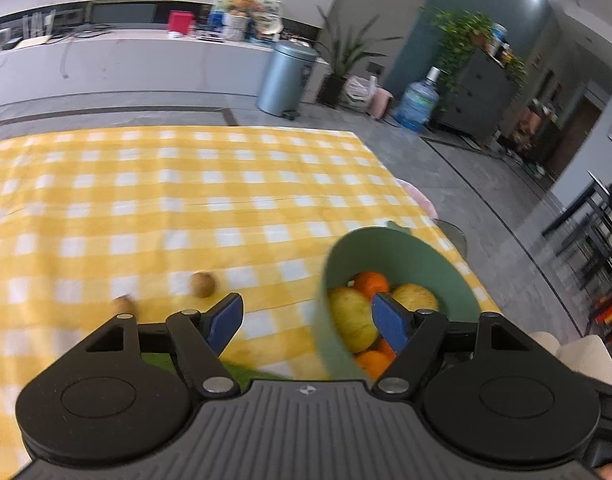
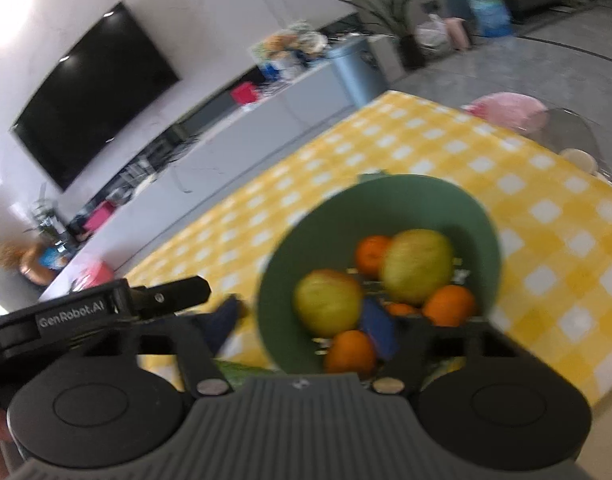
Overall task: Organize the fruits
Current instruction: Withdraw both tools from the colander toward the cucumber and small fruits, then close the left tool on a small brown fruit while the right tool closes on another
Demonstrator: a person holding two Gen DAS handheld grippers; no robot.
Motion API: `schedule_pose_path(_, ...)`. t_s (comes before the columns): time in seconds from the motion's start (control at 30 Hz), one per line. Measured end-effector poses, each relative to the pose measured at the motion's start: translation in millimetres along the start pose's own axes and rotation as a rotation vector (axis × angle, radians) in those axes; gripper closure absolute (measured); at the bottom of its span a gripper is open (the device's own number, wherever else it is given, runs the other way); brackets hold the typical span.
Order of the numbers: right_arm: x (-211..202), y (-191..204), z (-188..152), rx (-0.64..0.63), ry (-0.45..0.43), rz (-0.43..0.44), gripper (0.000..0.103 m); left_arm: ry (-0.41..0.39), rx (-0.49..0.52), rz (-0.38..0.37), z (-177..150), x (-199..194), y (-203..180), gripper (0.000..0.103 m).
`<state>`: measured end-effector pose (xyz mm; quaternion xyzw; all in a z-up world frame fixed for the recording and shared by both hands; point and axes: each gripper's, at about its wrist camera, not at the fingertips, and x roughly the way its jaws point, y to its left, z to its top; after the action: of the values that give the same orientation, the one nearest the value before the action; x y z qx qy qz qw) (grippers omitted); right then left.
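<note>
A green bowl (image 1: 385, 248) (image 2: 405, 184) stands on the yellow checked tablecloth (image 1: 186, 200), holding two yellow-green apples (image 2: 327, 300) and several oranges (image 2: 449, 304). Two small brown fruits (image 1: 203, 284) lie on the cloth left of the bowl. My left gripper (image 1: 307, 322) is open; its right finger shows in front of the fruit, its left finger over bare cloth. The right gripper (image 2: 304, 324) straddles the bowl's near wall. One of its blue pads (image 2: 379, 332) is over the fruit, the other is outside with cloth showing between it and the wall. The left gripper's body (image 2: 86, 308) appears at the left.
Something green (image 1: 162, 360) lies on the cloth just under the grippers. The table's right edge runs close behind the bowl, with a pink stool (image 2: 509, 108) beyond it. A metal bin (image 1: 286, 76), a water bottle (image 1: 417, 104) and dark chairs (image 1: 593, 240) stand on the floor.
</note>
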<state>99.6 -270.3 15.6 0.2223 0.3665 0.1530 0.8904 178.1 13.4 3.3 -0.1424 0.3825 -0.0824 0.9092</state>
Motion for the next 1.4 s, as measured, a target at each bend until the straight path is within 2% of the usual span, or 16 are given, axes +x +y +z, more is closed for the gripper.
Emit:
schedule_pose_path(0.07, 1.6, 8.1, -2.0, -0.026, 0.021, 0.038, 0.071, 0.000, -0.020, 0.028, -5.2, -8.5, 8.4, 0.017)
schedule_pose_path(0.13, 4.8, 15.2, -4.4, -0.044, 0.050, 0.076, 0.076, 0.006, -0.045, 0.056, -11.1, -16.0, 15.6, 0.017)
schedule_pose_path(0.3, 17.6, 31.2, -15.8, -0.068, 0.151, 0.136, 0.078, 0.017, -0.076, 0.118, -27.6, -32.6, 29.4, 0.017)
schedule_pose_path(0.4, 30.4, 40.7, -28.4, -0.090, 0.237, 0.159, 0.078, 0.076, -0.103, 0.153, -37.4, -34.4, 40.8, 0.017)
schedule_pose_path(0.5, 46.9, 44.1, -38.7, -0.076, 0.317, 0.117, 0.077, 0.096, -0.121, 0.183, -49.1, -33.9, 50.0, 0.017)
schedule_pose_path(0.6, 60.6, 40.0, -45.0, -0.038, 0.362, 0.040, 0.075, 0.115, -0.154, 0.172, -57.9, -31.7, 60.9, 0.017)
schedule_pose_path(0.73, 72.2, 40.4, -51.9, -0.016, 0.355, -0.051, 0.074, 0.136, -0.171, 0.185, -64.1, -26.4, 72.1, 0.017)
schedule_pose_path(0.87, 85.5, 45.9, -57.4, -0.080, 0.364, -0.160, 0.074, 0.148, -0.180, 0.182, -68.0, -21.2, 79.2, 0.017)
schedule_pose_path(1.1, 100.5, 56.7, -60.7, -0.135, 0.378, -0.195, 0.076, 0.156, -0.181, 0.153, -72.9, -10.1, 86.0, 0.017)
schedule_pose_path(1.2, 106.5, 61.9, -63.5, -0.166, 0.385, -0.206, 0.082, 0.169, -0.227, 0.114, -73.1, -4.1, 93.5, 0.017)
schedule_pose_path(1.4, 112.5, 71.7, -68.2, -0.227, 0.379, -0.219, 0.082, 0.195, -0.220, 0.157, -70.8, 10.5, 93.3, 0.021)
